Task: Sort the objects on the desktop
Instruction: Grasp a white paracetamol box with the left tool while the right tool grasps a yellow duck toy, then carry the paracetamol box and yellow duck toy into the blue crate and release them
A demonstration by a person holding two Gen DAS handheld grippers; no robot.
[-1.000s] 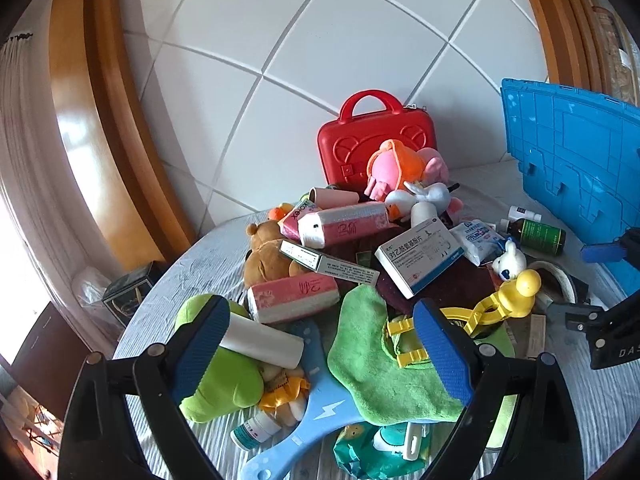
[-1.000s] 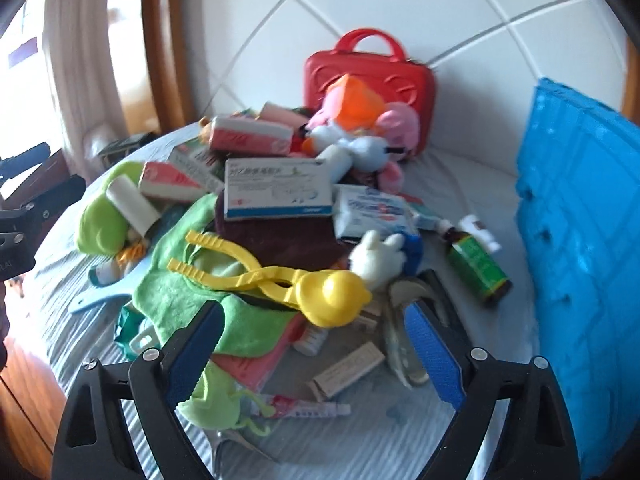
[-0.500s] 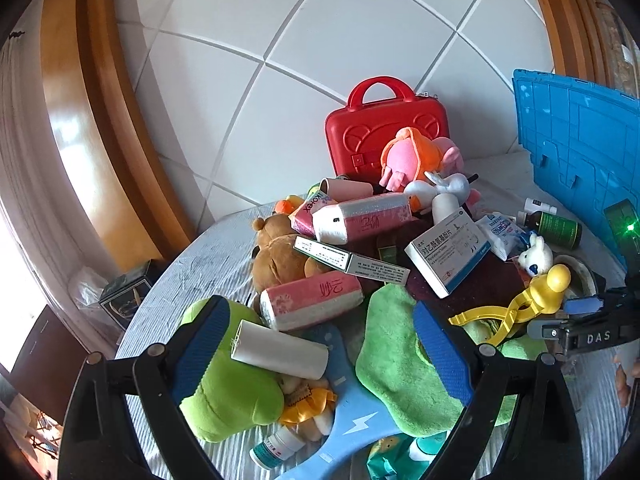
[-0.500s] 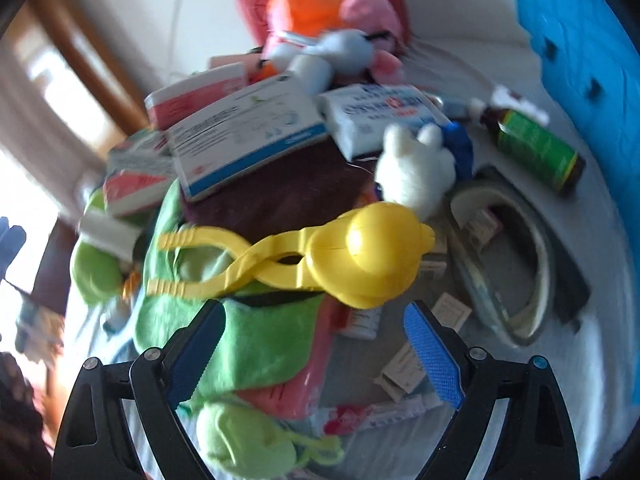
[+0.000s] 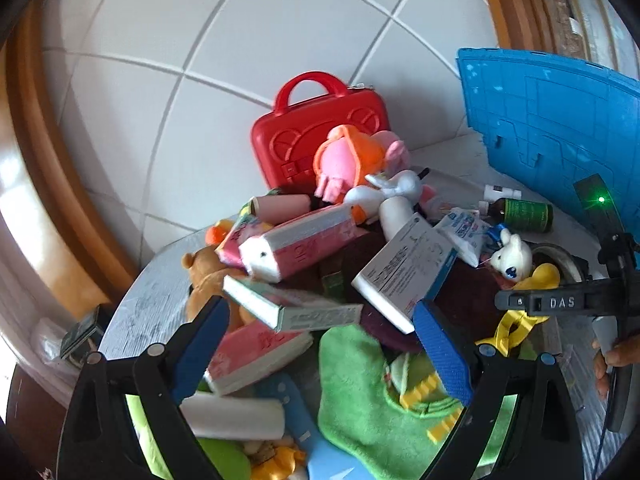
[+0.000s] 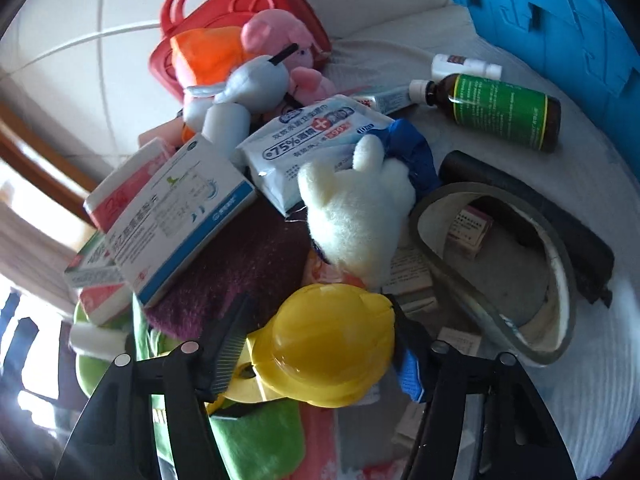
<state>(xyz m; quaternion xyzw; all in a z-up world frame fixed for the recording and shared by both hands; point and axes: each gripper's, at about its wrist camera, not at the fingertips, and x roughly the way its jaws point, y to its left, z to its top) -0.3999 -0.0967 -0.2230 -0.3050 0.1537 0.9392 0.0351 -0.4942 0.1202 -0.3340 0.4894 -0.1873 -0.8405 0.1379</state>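
The right gripper (image 6: 320,364) is closing on the round yellow head of the duck-shaped tongs (image 6: 326,346); both fingers flank it, and the pads look to be touching its sides. The tongs lie at the near edge of the heap, at six o'clock from the white plush toy (image 6: 356,216), handles stretching over the green cloth (image 5: 360,396). The left gripper (image 5: 320,354) hangs over the pile with jaws spread wide, grasping nothing. A brown medicine bottle (image 6: 500,110) lies at two o'clock, near the blue crate (image 5: 560,128). The red case (image 5: 316,140) stands at twelve.
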